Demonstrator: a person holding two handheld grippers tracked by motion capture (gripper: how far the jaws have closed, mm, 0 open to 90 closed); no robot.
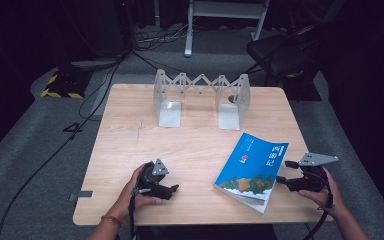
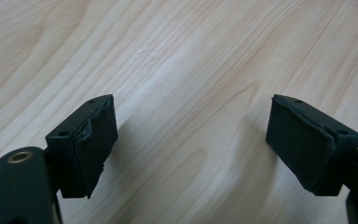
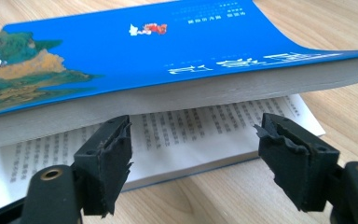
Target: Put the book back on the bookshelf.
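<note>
A blue paperback book [image 1: 252, 165] lies on the right part of the wooden table [image 1: 190, 145]. My right gripper [image 1: 284, 172] is at the book's right edge, pointing at it. In the right gripper view the blue cover and most of the page block [image 3: 144, 51] are raised off the lower pages [image 3: 205, 126], whose print shows in the gap. The right gripper [image 3: 193, 140] stands open at that gap, its pads pressing on nothing. My left gripper [image 1: 172, 190] rests low near the table's front left, open over bare wood [image 2: 168, 56], with nothing between the pads of that gripper [image 2: 191, 135].
A clear expanding book rack [image 1: 202, 95] with two upright ends stands at the back middle of the table. A dark chair [image 1: 275, 50] and cables are on the floor behind. Bare wood stretches between the rack and the book.
</note>
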